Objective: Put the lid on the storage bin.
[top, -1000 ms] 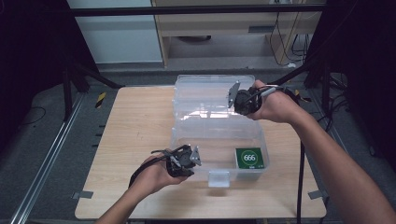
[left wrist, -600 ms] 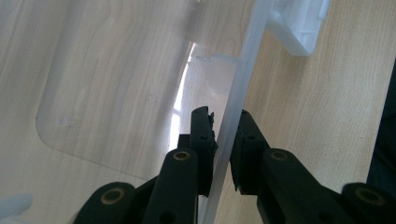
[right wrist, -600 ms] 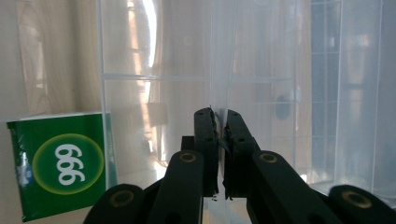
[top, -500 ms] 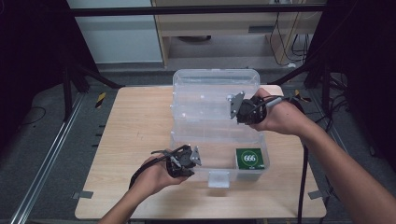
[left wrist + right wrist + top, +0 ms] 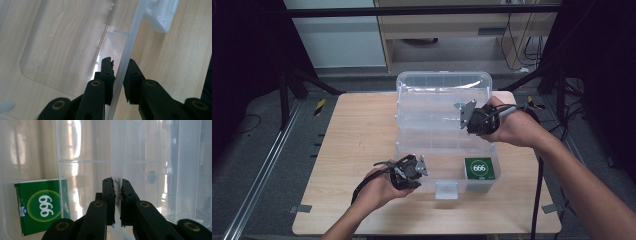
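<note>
Right claw [image 5: 468, 119] lower, lid [image 5: 442, 107] tilted forward

On the table [image 5: 352, 150] stands the box [image 5: 432, 145], lid [image 5: 442, 100] raised behind, packet [image 5: 480, 168] inside at right.

The place reads as a lab or test room set up for recording. A light wooden table with rounded corners [image 5: 352, 150] stands on grey carpet, framed by black metal stand legs [image 5: 294, 82] at far left and far right. A silver metal floor rail [image 5: 262, 170] runs along the left, with yellow-and-black hazard tape [image 5: 319, 106] near it. Behind the table stands a beige wooden cabinet [image 5: 452, 25], with loose black cables [image 5: 519, 35] hanging at far right beside it.
</note>
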A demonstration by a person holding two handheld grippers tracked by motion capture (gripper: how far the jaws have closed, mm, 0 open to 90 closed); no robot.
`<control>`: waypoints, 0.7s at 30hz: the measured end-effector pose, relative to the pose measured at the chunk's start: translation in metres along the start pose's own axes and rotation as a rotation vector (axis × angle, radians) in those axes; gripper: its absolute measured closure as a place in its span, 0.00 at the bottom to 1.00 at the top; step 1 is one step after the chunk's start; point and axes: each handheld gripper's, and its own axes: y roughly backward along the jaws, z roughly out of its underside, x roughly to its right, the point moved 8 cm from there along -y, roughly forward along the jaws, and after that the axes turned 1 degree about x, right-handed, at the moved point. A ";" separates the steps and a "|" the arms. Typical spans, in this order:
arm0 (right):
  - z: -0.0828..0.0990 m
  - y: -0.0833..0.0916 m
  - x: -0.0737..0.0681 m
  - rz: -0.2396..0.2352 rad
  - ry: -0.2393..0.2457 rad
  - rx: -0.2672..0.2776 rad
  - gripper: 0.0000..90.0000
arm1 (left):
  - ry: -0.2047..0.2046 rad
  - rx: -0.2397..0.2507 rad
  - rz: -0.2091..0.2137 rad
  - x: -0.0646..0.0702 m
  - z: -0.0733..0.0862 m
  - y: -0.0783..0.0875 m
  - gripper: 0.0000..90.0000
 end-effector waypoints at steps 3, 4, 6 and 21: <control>0.000 -0.003 0.005 0.006 -0.012 0.003 0.93 | 0.000 0.003 -0.002 -0.001 -0.002 -0.001 0.88; 0.000 -0.003 0.005 0.005 -0.012 0.006 0.94 | -0.001 0.006 -0.001 -0.001 -0.001 -0.001 0.88; -0.001 -0.001 0.001 0.005 -0.002 0.011 0.94 | 0.058 0.013 0.003 0.004 -0.001 -0.002 0.88; 0.003 0.010 -0.032 0.006 0.028 0.049 0.94 | -0.004 0.001 -0.062 -0.003 0.000 0.000 0.87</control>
